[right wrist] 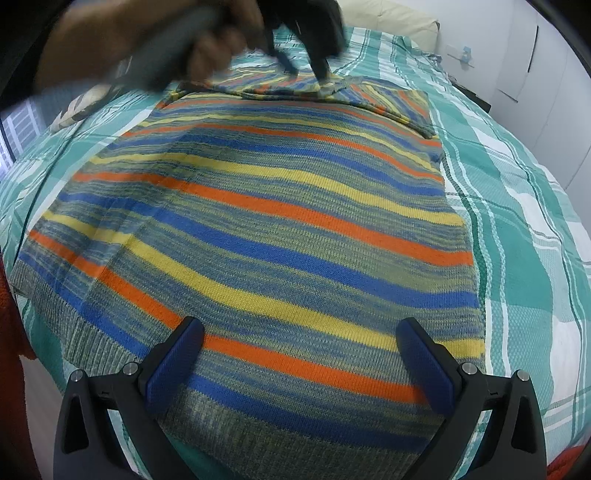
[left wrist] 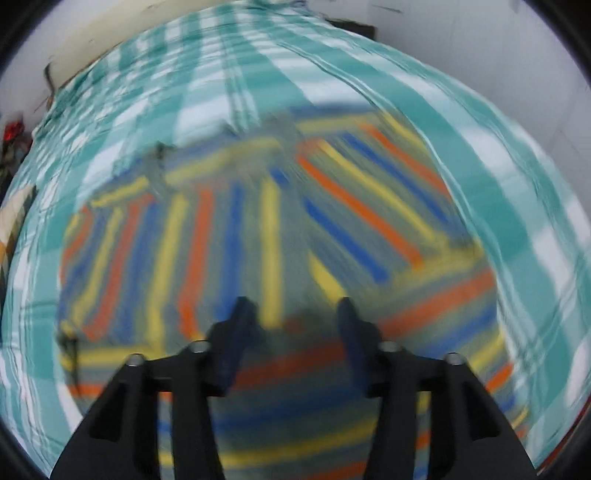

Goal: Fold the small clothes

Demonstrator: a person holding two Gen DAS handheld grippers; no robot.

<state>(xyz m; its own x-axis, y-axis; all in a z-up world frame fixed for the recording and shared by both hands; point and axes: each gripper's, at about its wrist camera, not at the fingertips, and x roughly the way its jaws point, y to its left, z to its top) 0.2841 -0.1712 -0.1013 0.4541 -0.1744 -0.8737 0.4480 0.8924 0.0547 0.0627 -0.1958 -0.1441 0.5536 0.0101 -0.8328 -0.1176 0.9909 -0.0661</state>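
A knitted sweater (right wrist: 280,221) with orange, blue and yellow stripes lies flat on the teal plaid bedsheet (right wrist: 517,229). One sleeve (right wrist: 391,107) is folded across its far end. My right gripper (right wrist: 301,328) hovers open over the near ribbed hem, with nothing between its fingers. At the far end a hand (right wrist: 207,48) holds my left gripper (right wrist: 306,72), tips down at the folded sleeve. The left wrist view is blurred: the left gripper (left wrist: 293,310) has its jaws apart over the sweater (left wrist: 229,236), nothing between them.
A cream pillow (right wrist: 388,18) lies at the head of the bed. White cupboard doors (right wrist: 535,62) stand to the right. Red fabric (right wrist: 11,325) shows at the left edge, and a patterned item (right wrist: 77,107) lies at the far left.
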